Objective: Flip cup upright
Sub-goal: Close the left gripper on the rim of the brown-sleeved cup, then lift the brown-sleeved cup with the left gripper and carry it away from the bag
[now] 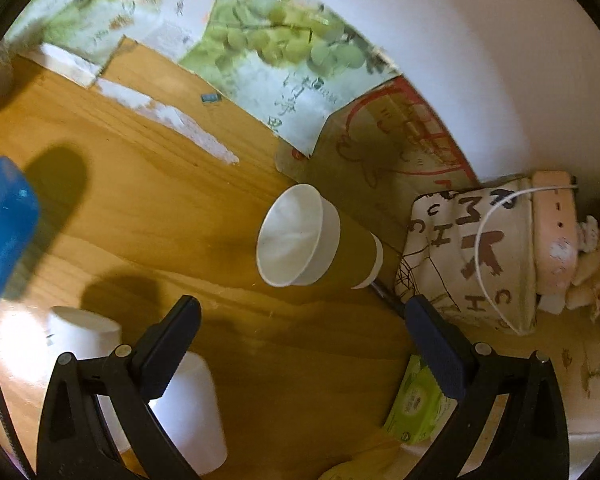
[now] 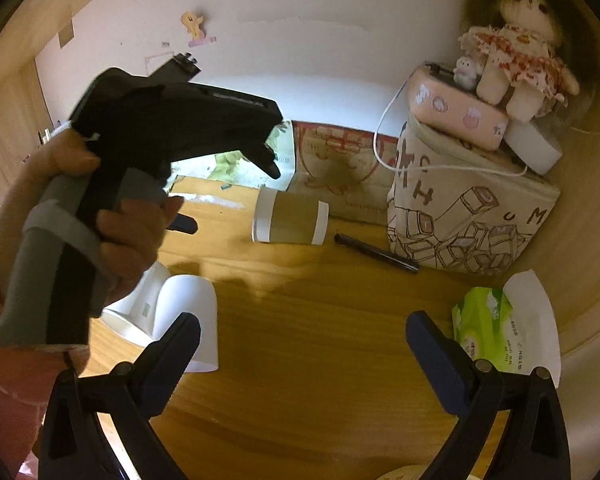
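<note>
Paper cup (image 1: 312,236) with brown sleeve lying on its side near the desk's (image 1: 140,200) back edge, mouth toward the left gripper (image 1: 300,312). Both the left gripper and the right gripper (image 2: 304,328) are spread wide, grasping nothing. Risks: the cup may roll toward the black pen (image 2: 376,252); thin walls may crush.

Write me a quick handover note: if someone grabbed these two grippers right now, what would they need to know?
Left gripper: open, empty, aimed at the cup.
Right gripper: open, empty, held back over the wooden table.
Brown-sleeved paper cup: lying on its side on the table, apart from both grippers, near a black pen and a printed fabric box.
Two white cups sit close to the grippers.
Done: nothing yet; the cup is untouched.
Left: grasp the cup, stand it upright, release.
</note>
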### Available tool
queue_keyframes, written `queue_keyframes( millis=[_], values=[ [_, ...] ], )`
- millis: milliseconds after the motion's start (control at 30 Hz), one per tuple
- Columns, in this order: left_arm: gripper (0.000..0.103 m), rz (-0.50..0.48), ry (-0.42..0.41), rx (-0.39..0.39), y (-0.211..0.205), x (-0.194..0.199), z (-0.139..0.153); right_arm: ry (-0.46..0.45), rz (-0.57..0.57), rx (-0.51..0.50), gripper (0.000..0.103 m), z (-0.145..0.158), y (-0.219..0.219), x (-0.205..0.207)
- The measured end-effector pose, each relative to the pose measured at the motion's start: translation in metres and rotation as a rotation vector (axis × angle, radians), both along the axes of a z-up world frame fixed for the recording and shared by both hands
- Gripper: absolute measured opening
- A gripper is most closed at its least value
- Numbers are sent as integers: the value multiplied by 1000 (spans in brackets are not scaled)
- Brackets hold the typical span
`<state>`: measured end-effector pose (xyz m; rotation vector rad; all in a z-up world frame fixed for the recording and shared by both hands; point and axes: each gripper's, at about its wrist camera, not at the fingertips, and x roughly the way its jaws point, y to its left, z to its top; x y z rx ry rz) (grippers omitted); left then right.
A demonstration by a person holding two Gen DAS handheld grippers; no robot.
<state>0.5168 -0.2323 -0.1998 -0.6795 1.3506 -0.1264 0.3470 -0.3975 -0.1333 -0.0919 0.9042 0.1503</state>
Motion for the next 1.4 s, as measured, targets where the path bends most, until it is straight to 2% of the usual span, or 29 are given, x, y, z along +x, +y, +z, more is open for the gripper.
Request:
queue_keyframes(
  millis=[167,333,500,633,700,800,1000,1100,1200,1400],
  values=[
    [97,10,39,-42,-4,8,-19,14,-10,11,103,-2,-11,7],
    [96,-11,21,-37,-10,17,-26,20,-20,5,103,-8,-16,12],
    [80,-2,32,-72,-8,26,-35,34,-35,4,103,-14,-20,17],
    [75,1,33,-147,-5,29,-43,30,-35,2,103,-15,-19,18],
    [62,-2,39,-179,-6,31,-48,31,-35,3,103,-16,-18,19],
    [48,5,35,-253,-3,32,-51,30,-31,2,103,-16,-16,20],
    [20,-23,11,-344,-6,34,-50,24,-25,-5,103,-15,-11,21],
    [14,-35,6,-386,-6,35,-50,22,-29,-3,103,-14,-11,22],
    [7,-59,-6,-395,-9,35,-45,17,-30,-7,103,-12,-10,21],
    [4,-102,-16,-386,-7,29,-33,15,-38,-10,103,-8,-7,16]
  ],
)
